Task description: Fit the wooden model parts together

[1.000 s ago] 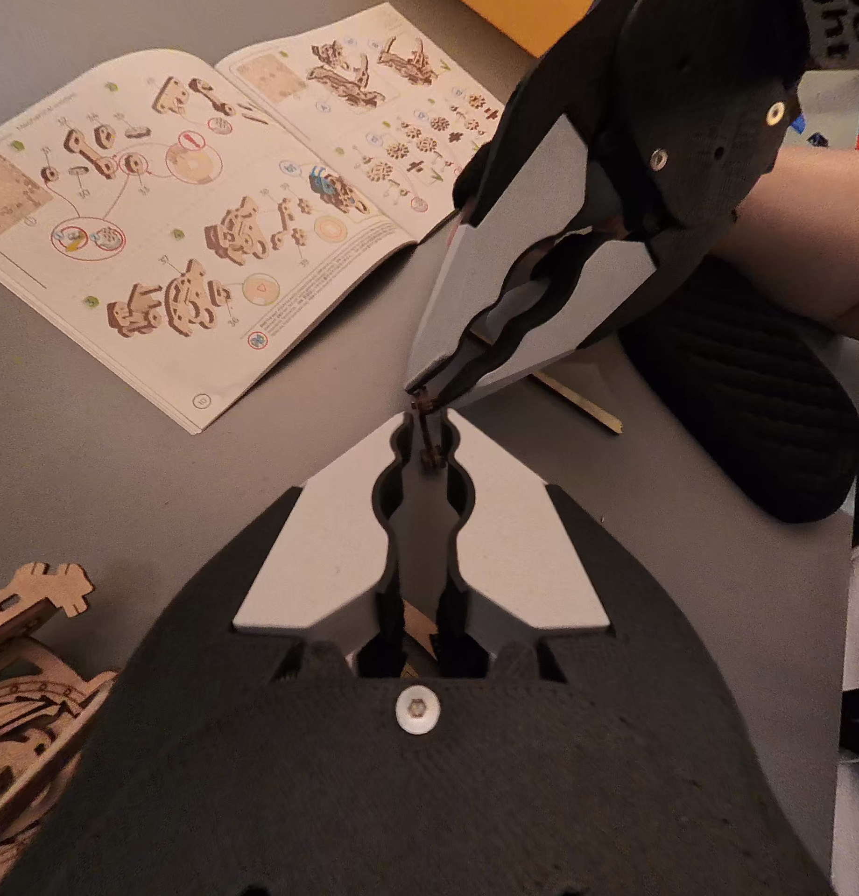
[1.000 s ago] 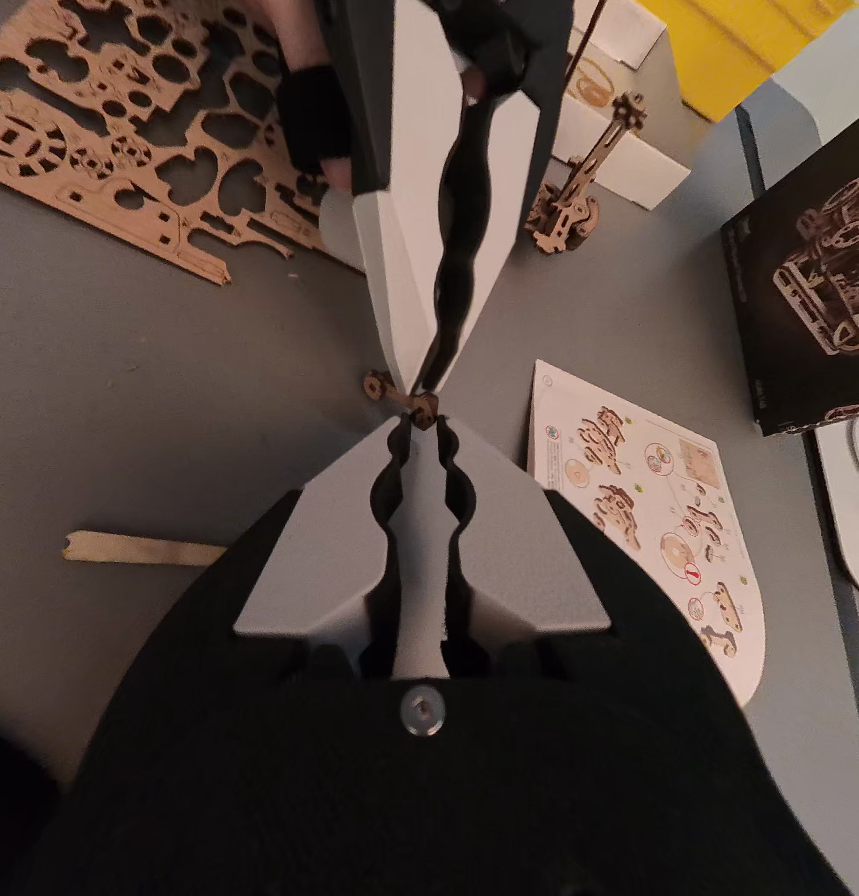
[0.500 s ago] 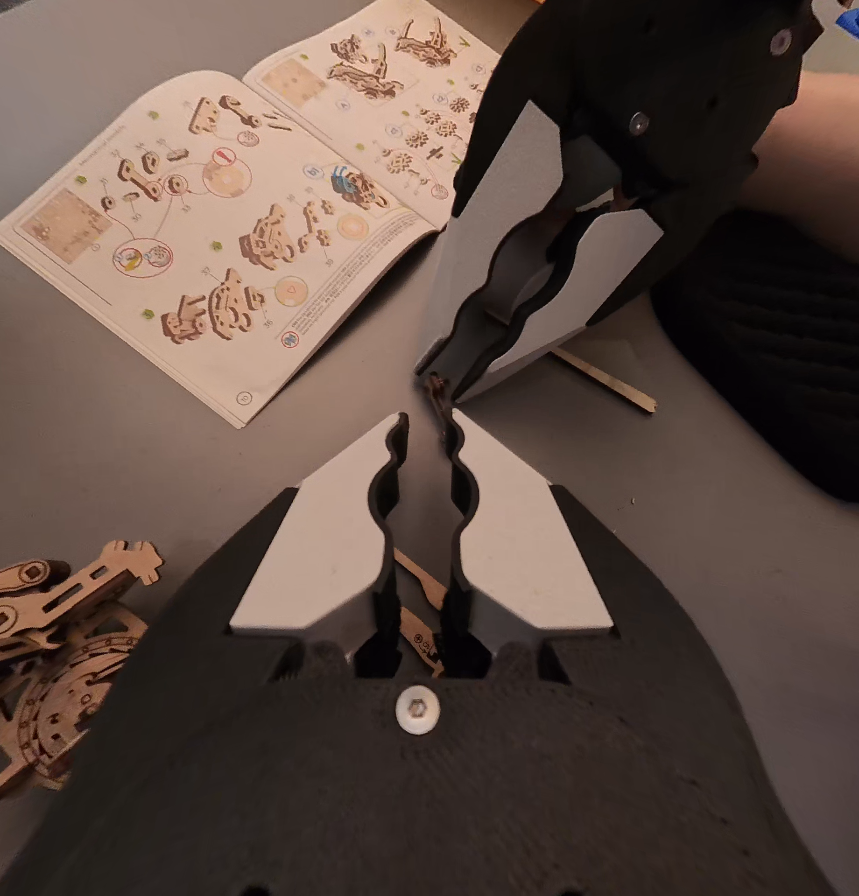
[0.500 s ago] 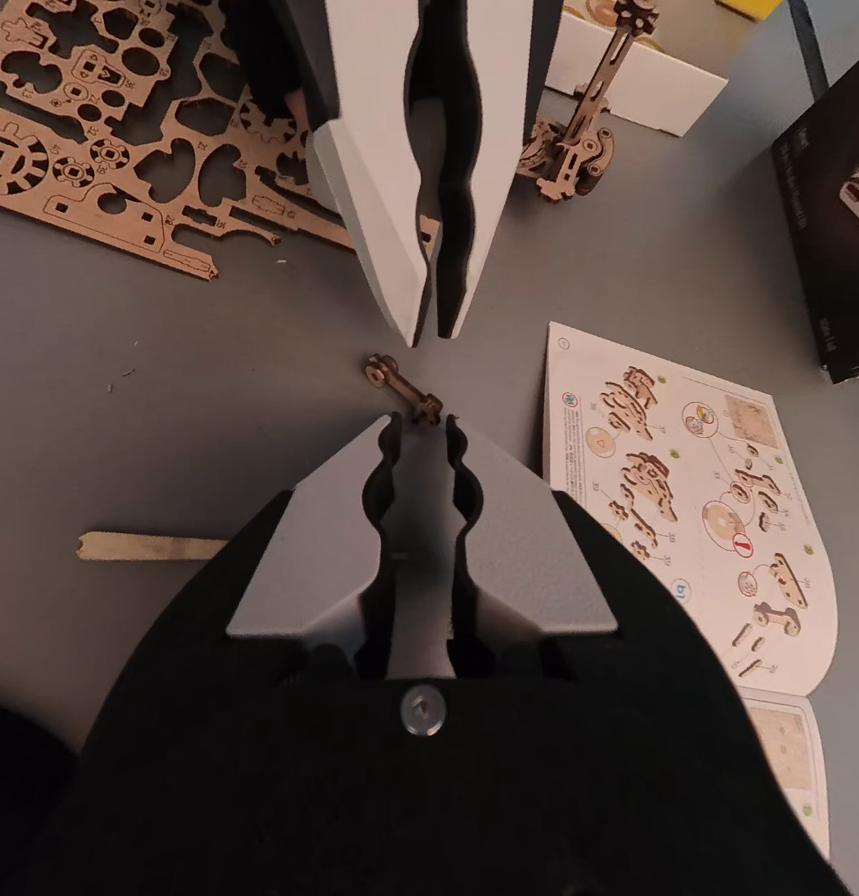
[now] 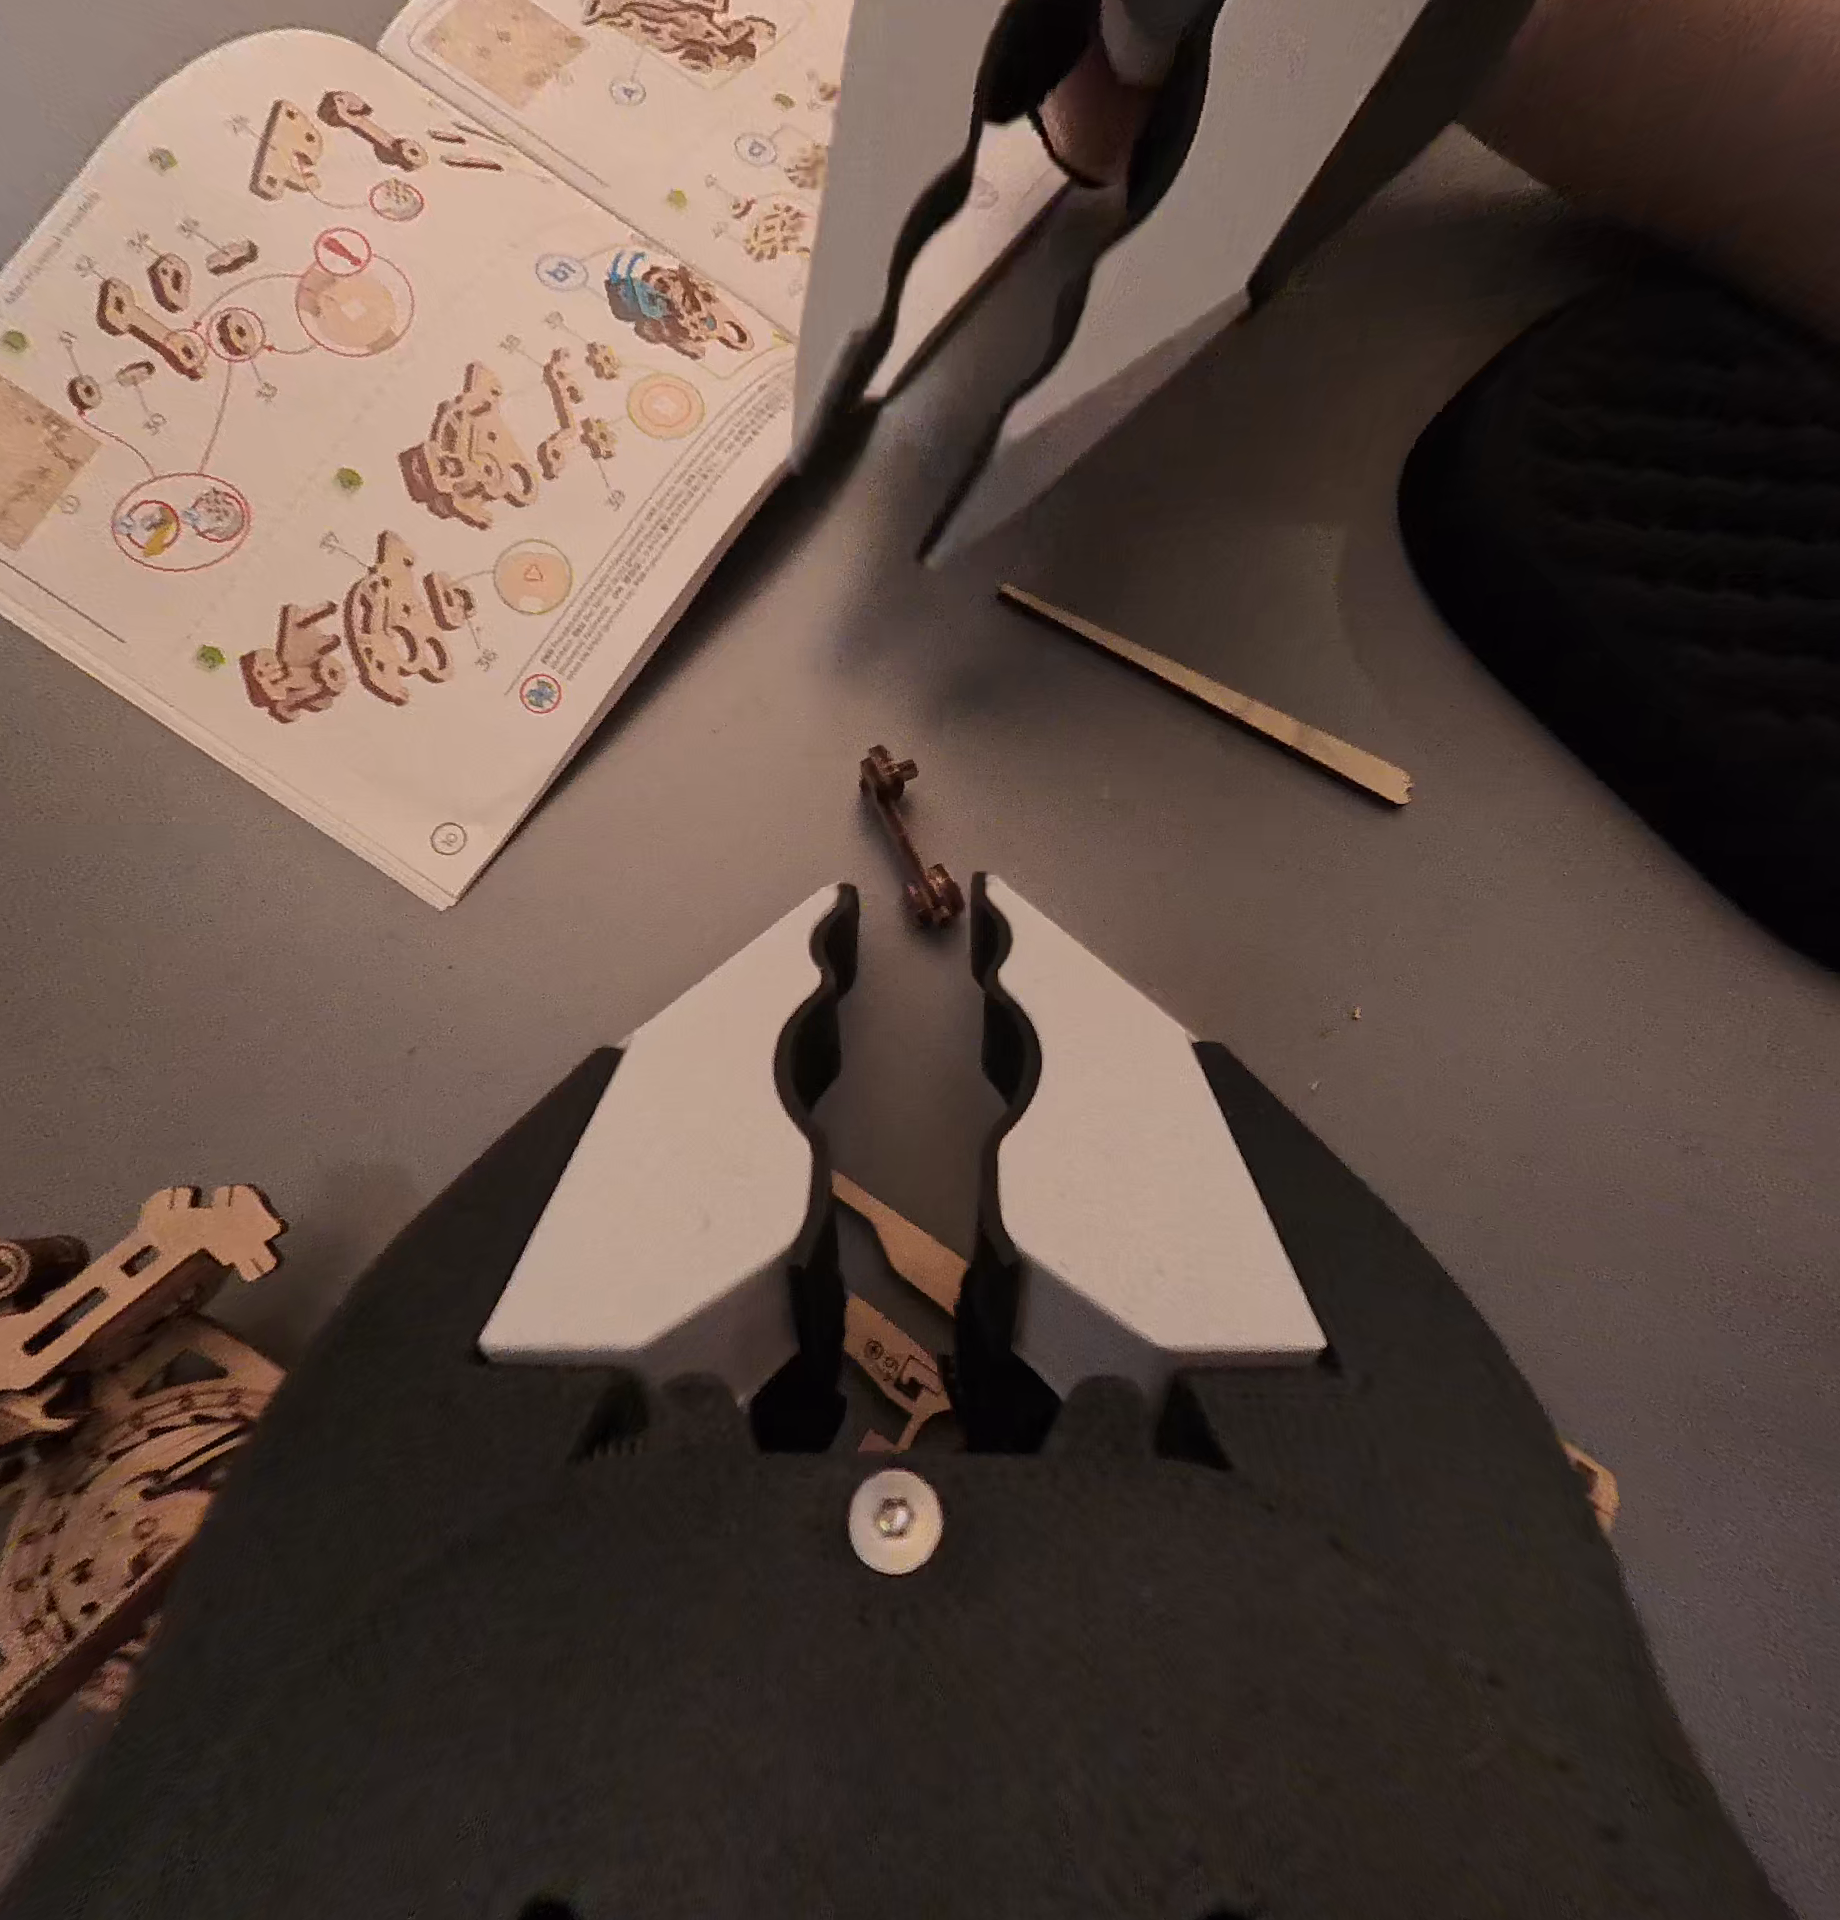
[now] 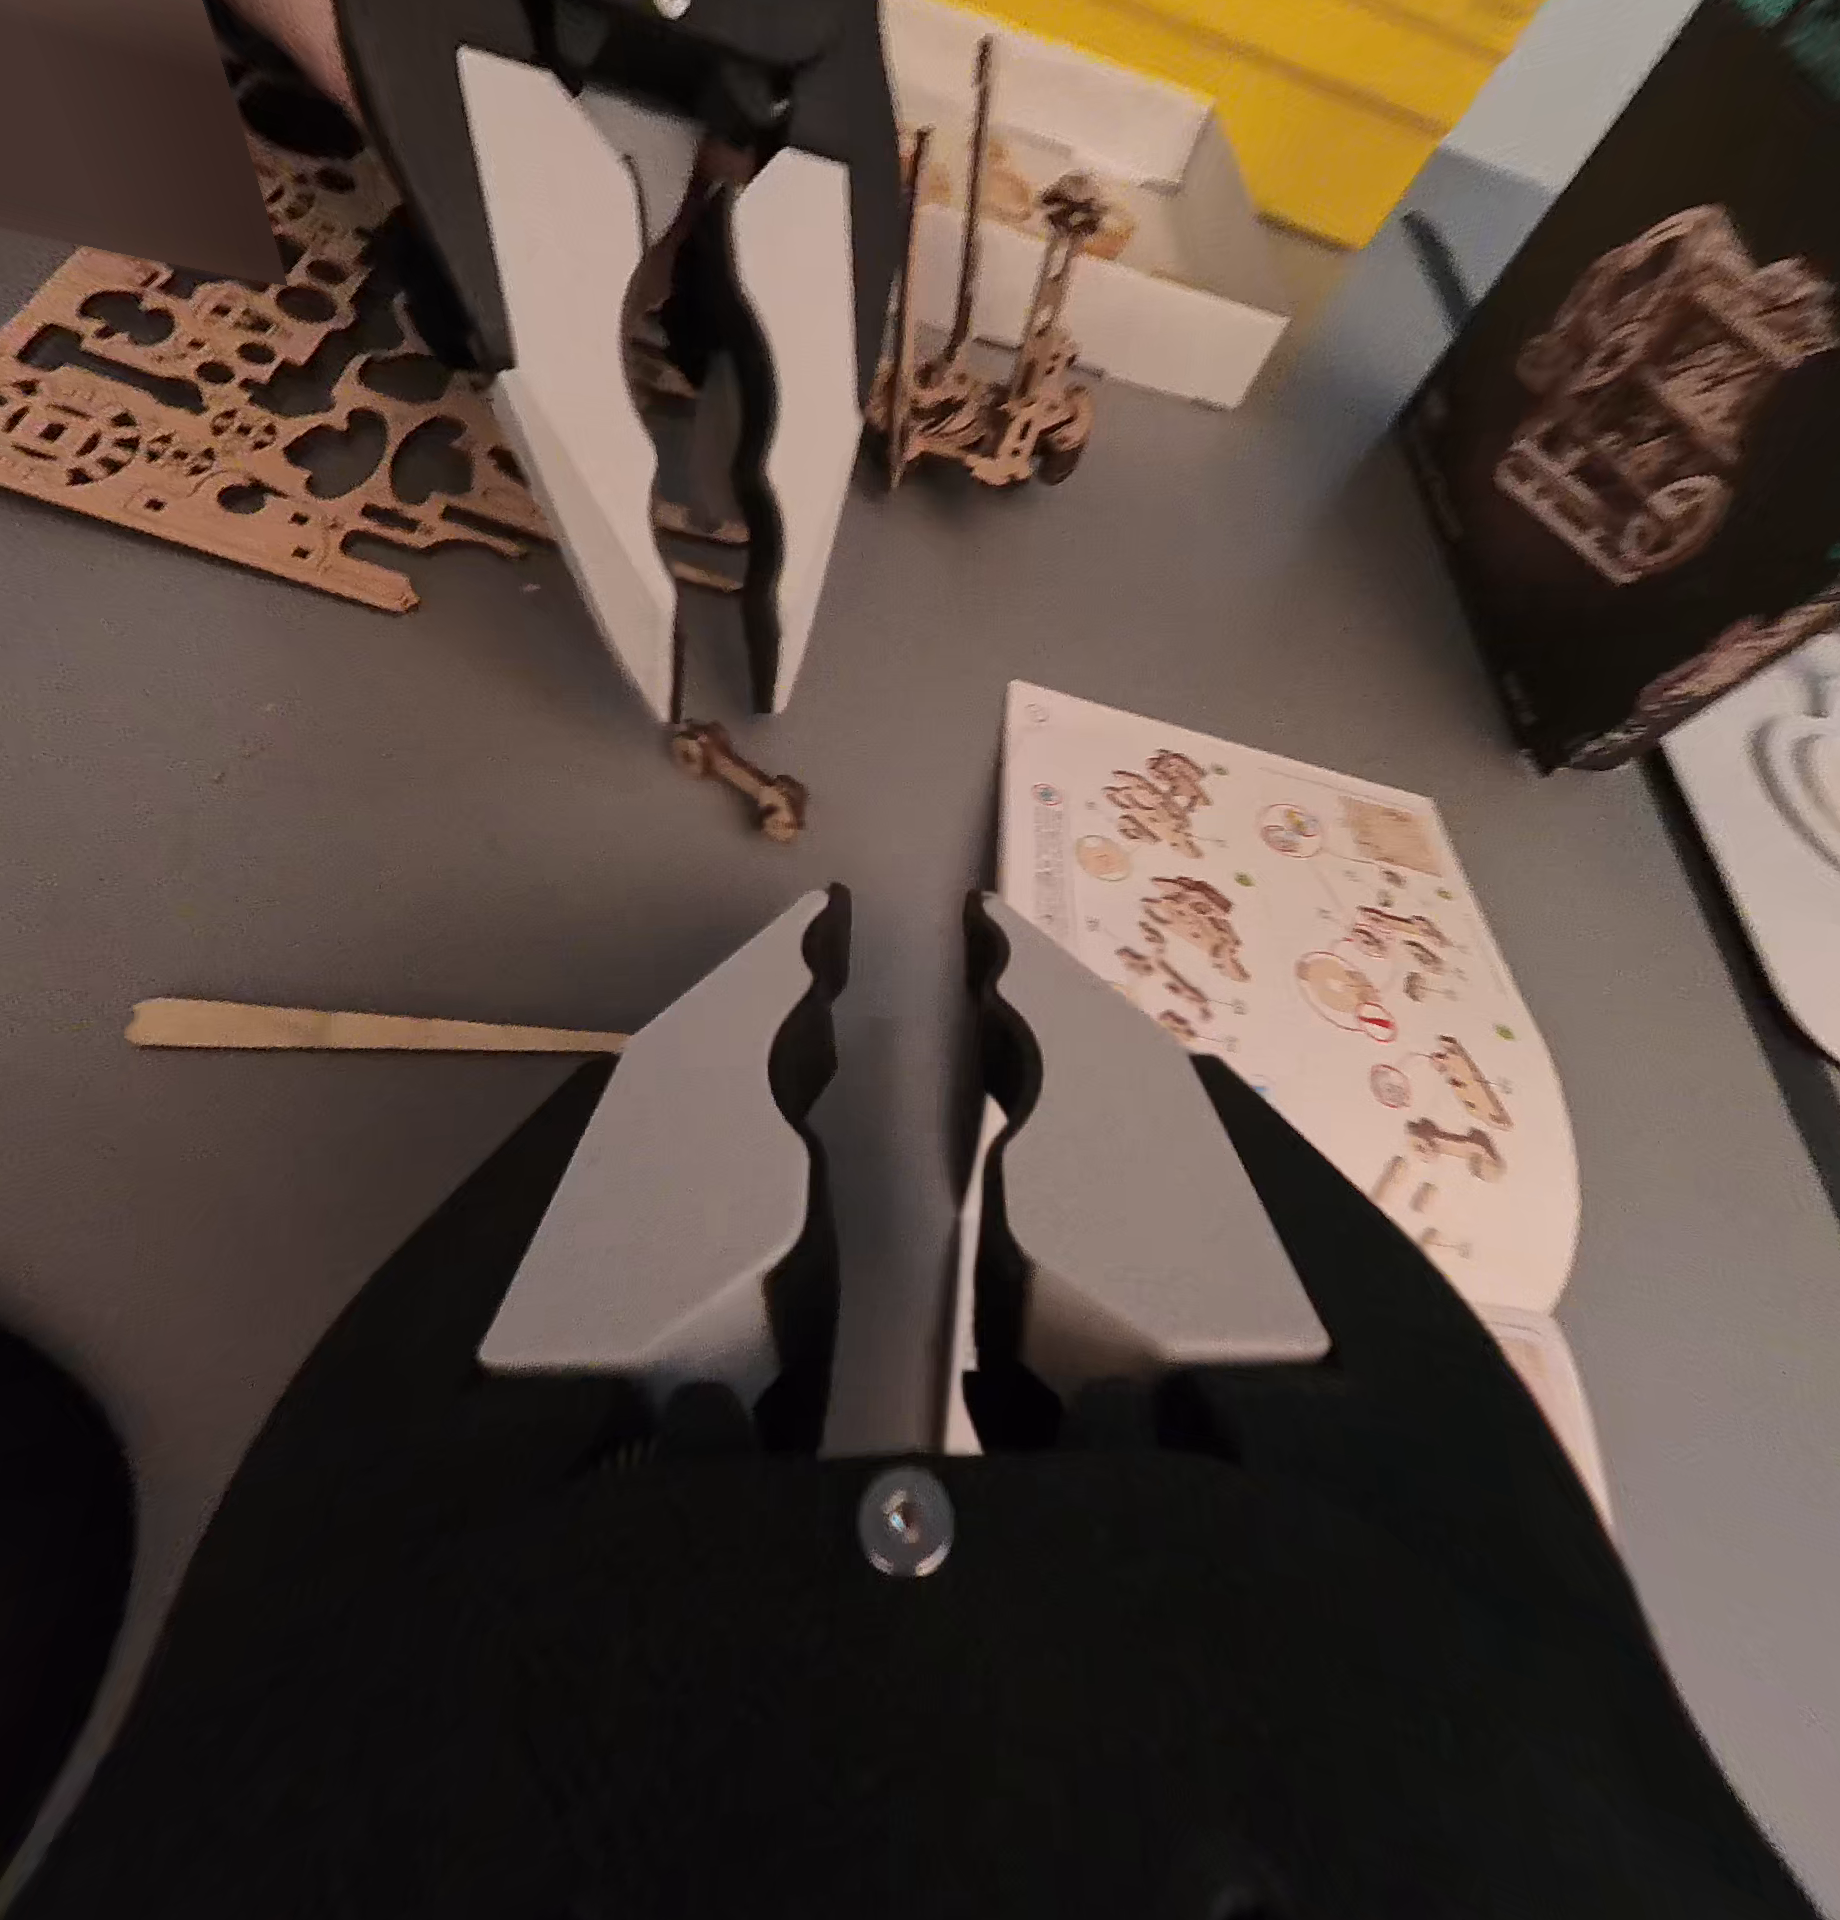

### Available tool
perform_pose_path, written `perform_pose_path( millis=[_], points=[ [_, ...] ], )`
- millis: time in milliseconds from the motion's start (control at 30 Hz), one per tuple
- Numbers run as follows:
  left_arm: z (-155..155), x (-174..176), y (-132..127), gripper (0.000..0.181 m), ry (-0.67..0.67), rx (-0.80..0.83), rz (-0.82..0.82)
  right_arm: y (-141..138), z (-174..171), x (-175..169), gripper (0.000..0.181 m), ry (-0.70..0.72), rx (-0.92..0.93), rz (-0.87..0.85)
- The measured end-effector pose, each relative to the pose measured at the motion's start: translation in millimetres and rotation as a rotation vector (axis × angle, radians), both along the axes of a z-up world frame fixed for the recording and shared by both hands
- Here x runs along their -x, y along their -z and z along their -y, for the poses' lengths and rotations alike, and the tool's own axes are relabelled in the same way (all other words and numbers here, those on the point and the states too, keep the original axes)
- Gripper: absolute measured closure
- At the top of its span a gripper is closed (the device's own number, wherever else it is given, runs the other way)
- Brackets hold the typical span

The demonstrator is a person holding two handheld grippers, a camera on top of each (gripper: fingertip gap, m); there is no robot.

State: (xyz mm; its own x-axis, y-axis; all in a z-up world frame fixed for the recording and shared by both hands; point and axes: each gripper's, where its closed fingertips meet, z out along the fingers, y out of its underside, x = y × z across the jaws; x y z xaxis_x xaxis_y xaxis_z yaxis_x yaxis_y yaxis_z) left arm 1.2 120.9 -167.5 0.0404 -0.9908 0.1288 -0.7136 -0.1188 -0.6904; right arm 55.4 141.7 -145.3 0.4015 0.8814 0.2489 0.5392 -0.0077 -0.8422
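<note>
left tool [image 5: 914,902] open; small dumbbell-shaped wooden link [image 5: 908,835] flat on table [image 5: 1207,1039].

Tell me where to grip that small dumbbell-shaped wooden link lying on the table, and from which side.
Grip the small wooden link on its thin middle bar, coming straight down with fingers across its width. It lies flat on the grey table, and both ends are knobby, so the bar probably seats best. The left gripper, open, is already at its near end.

Open instruction booklet [image 5: 376,416] on grey table [image 5: 220,987], dark box [image 6: 1664,364], yellow box [image 6: 1311,94], white plate [image 6: 1809,883]
</note>
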Motion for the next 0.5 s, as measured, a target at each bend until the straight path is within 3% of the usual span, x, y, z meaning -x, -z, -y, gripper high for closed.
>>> perform_pose_path(
  millis=[267,500],
  points=[
    [-8.9,-0.5,-7.4,0.167,-0.055,0.052,0.048,-26.5,-29.1,-26.3,0.171,0.209,-0.332,0.005],
    [-11.5,-1.7,-11.1,0.17,-0.058,0.018,0.066,-57.8,-54.6,-83.2,0.175,0.566,-0.408,-0.128]
  ],
)
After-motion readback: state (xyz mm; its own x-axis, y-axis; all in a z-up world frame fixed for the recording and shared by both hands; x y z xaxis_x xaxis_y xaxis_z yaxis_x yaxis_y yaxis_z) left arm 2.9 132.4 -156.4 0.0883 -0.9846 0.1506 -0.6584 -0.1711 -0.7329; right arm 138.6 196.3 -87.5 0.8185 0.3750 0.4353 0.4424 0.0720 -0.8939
